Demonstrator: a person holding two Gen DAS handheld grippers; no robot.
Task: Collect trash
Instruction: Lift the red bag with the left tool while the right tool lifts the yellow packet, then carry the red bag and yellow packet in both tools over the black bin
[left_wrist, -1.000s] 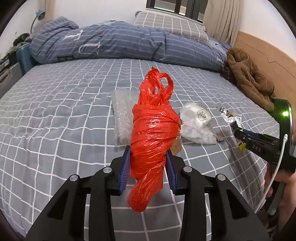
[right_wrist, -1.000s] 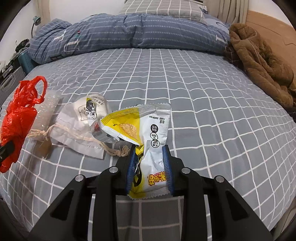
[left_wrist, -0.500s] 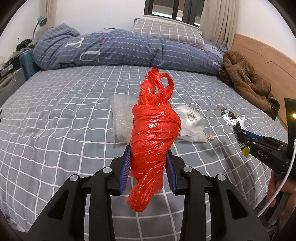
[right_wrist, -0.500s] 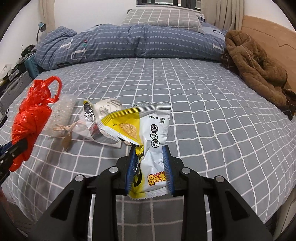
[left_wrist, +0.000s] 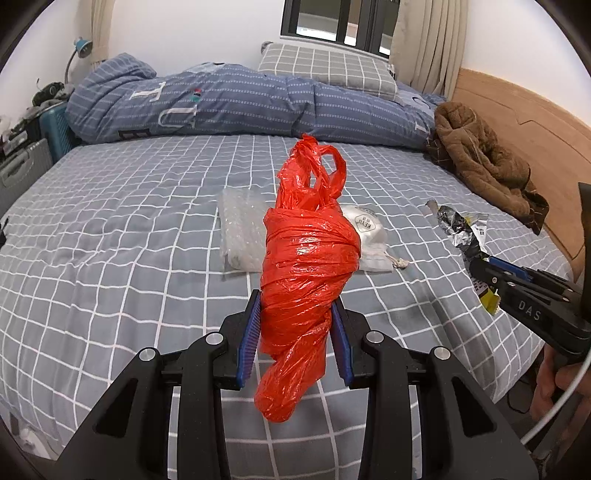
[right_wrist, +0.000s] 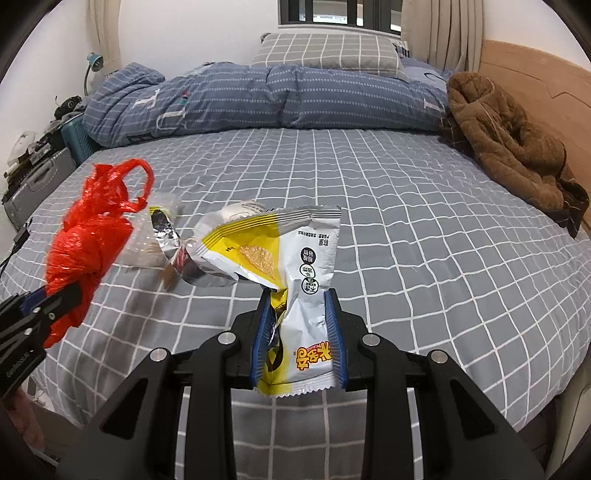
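We hold two grippers above a big bed with a grey sheet crossed by white lines (left_wrist: 110, 229). Our left gripper (left_wrist: 295, 336) has its blue fingers (left_wrist: 249, 339) squeezed tight on a crinkly red plastic bag (left_wrist: 308, 266), tied up in a bundle, so it hangs in the air over the near part of the bed. Our right gripper (right_wrist: 299, 339) has its fingers (right_wrist: 334, 332) nearly closed, pinching a white and yellow snack wrapper (right_wrist: 295, 258) with a shiny silver inside, also lifted off the bed.

Two things lie on the sheet in the middle of the bed, behind the red bag: a clear bubble-wrap piece (left_wrist: 240, 229) on the left and a small white cloth pouch with a string (left_wrist: 369, 236) just beside it on the right.

At the far side sits a rolled blue quilt (left_wrist: 240, 99). A brown fuzzy coat (left_wrist: 480, 162) lies at the far right.
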